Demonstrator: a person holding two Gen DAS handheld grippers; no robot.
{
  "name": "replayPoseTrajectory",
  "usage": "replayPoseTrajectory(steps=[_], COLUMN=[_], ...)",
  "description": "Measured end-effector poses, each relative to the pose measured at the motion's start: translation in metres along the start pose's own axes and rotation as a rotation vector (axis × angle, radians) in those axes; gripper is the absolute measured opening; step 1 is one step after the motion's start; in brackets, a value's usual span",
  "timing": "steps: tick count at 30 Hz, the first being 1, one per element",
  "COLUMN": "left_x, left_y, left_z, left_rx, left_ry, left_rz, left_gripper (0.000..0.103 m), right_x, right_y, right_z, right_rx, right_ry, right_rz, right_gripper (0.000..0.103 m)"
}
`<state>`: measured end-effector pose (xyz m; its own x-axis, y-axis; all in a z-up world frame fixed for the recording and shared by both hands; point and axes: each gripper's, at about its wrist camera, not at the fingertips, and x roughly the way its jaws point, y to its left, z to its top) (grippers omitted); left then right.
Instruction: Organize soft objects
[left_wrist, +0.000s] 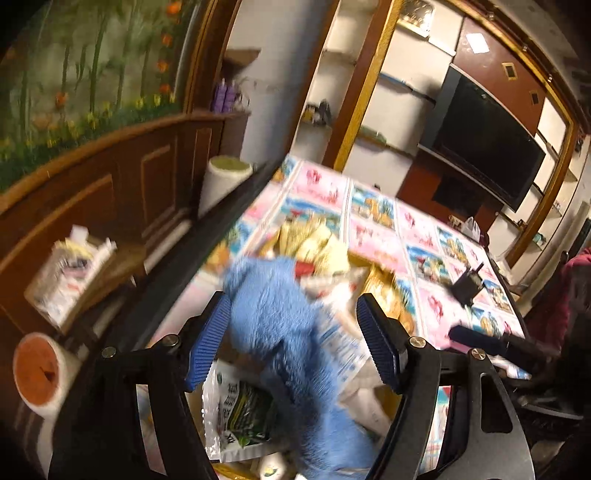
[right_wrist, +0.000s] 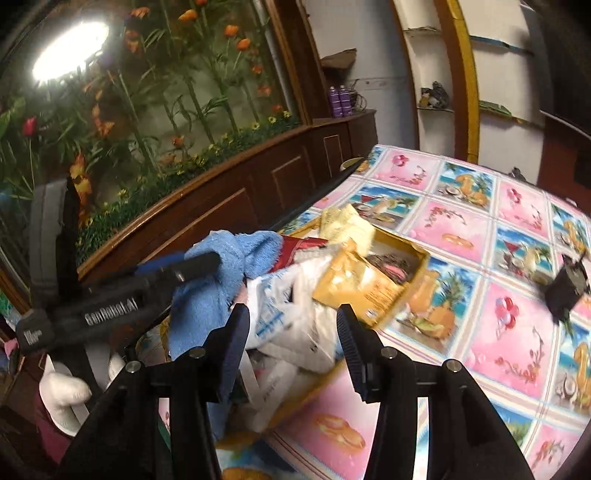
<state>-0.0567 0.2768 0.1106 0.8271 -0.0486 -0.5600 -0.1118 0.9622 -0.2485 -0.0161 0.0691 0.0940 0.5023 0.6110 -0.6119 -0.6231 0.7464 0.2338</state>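
Ahead of both hand-held grippers: a table (right_wrist: 480, 258) under a pink-and-blue picture-tile cloth, with a heap of soft goods at its near-left corner.
Room beyond the left hand-held gripper: a dark television (left_wrist: 484, 144) on a wood-panelled wall, white shelves beside it.
Wall left of the right hand-held gripper: a glass-fronted flower display (right_wrist: 147, 92) above brown cabinets, with a bright round lamp (right_wrist: 70, 50) shining in it.
Cardboard box (right_wrist: 413, 254): open, just ahead of the right hand-held gripper, packed to overflowing.
Blue fleece cloth (left_wrist: 266, 314): draped over the box's contents, running up between the left hand-held gripper's fingers and brushing the left pad; blurred, so a firm grip cannot be read.
Left hand-held gripper (left_wrist: 291, 347): about half open, blue ribbed pads well apart, nothing clamped.
Right hand-held gripper (right_wrist: 291, 347): jaws parted about halfway, empty, hanging just above white plastic bags (right_wrist: 295, 332) in the box.
Yellow packet (right_wrist: 354, 280): lying on top of the heap, just beyond the right hand-held gripper's tips.
Pale yellow cloth (right_wrist: 347, 221): at the box's far side.
Green-printed packet (left_wrist: 240, 413): below the left hand-held gripper's left finger.
Person: a white-gloved hand (right_wrist: 70, 398) on the left tool's handle, seen from the right wrist view.
Small black object (right_wrist: 565, 291): alone on the cloth, well to the right of the box.
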Motion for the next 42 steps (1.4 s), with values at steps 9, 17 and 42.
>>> replayPoseTrajectory(steps=[9, 17, 42], left_x=[-0.098, -0.066, -0.027], left_y=[-0.054, -0.081, -0.092], left_z=[-0.016, -0.039, -0.073], left_rx=[0.084, 0.091, 0.138], left_ry=[-0.388, -0.190, -0.068], left_rz=[0.156, 0.050, 0.265], left_gripper=[0.098, 0.103, 0.103], right_x=[-0.033, -0.047, -0.032], right_y=[-0.041, -0.039, 0.001], right_z=[-0.032, -0.065, -0.098], right_rx=[0.116, 0.121, -0.111], right_ry=[-0.044, -0.052, 0.024], right_rz=[-0.012, 0.020, -0.158], right_gripper=[0.049, 0.053, 0.058])
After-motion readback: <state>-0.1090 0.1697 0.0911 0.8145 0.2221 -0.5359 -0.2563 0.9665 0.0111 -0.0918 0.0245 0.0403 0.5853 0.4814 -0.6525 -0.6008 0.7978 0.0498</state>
